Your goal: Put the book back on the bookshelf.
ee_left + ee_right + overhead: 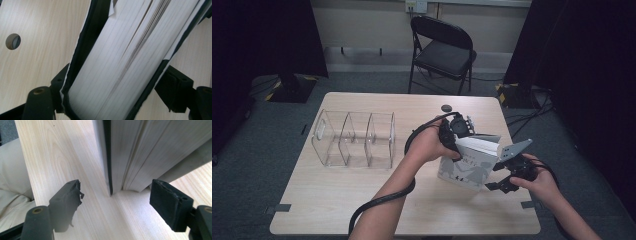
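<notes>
The left gripper (457,126) clamps the top edge of a book (467,167); in the left gripper view both pads press the covers from either side, with the page block (120,62) between them. The right gripper (507,177) sits at the book's 3 o'clock side, low, near its bottom corner. In the right gripper view its jaws stand spread, one on each side of the book's lower edge (125,170), neither pad touching it: released, holding nothing.

The book stands upright on the table (337,200), right of centre, its pale cover with dark figures facing the person. It is judged moderately heavy for its size. The covers look stiff, but the pages fan loosely, so a grip across the page block alone would let it sag or splay. Grip across both covers, near the spine or close to a corner, as the left gripper does. The cover finish cannot be judged for slip.

At the book's 9 o'clock, well apart, a clear plastic organizer (354,139) lies on the table. Its three compartments appear empty. A small dark round disc (446,107) lies at the book's 12 o'clock, near the far table edge.
</notes>
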Demonstrator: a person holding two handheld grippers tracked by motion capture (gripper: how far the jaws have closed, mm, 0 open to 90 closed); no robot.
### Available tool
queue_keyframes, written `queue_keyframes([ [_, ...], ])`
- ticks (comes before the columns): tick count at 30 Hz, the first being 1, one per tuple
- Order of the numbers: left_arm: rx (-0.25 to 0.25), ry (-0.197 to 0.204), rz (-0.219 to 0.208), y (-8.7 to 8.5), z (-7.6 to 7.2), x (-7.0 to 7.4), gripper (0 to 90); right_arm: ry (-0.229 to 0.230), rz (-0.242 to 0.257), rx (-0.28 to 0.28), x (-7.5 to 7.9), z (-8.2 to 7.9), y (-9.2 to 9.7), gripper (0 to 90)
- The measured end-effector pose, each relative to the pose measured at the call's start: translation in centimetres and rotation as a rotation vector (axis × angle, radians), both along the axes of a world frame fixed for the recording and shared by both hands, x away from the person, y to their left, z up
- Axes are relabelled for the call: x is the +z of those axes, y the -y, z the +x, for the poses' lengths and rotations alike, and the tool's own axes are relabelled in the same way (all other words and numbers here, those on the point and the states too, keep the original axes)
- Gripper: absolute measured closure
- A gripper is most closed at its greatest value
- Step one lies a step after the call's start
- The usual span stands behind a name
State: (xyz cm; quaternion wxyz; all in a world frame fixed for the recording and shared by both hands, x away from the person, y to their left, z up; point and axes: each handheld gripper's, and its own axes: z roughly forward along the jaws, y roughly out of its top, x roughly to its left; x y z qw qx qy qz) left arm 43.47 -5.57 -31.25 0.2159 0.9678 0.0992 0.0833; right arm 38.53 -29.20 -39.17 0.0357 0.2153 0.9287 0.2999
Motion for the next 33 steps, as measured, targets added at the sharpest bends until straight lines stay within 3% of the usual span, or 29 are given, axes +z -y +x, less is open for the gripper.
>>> queue_keyframes([
  [9, -0.03, -0.047, 0.052, 0.1, -0.6, 0.8, 41.8, -0.011, 0.029, -0.026, -0.1, 0.4, 0.6, 24.4],
  [14, -0.033, -0.074, 0.046, 0.2, -1.0, 1.0, 47.4, -0.01, 0.03, -0.03, 0.1, 0.4, 0.9, 24.4],
  [20, -0.055, -0.055, 0.033, 0.0, -1.3, 0.9, 47.7, -0.012, 0.041, -0.041, -0.4, 0.2, 1.4, 24.4],
  [25, -0.082, -0.012, 0.044, 0.1, -1.2, 0.6, 45.8, -0.018, 0.044, -0.041, -1.0, 0.1, 1.6, 24.3],
  [33, -0.081, -0.014, 0.081, 0.9, -0.7, 0.3, 44.1, -0.024, 0.051, -0.048, -1.3, 0.0, 2.0, 24.3],
])
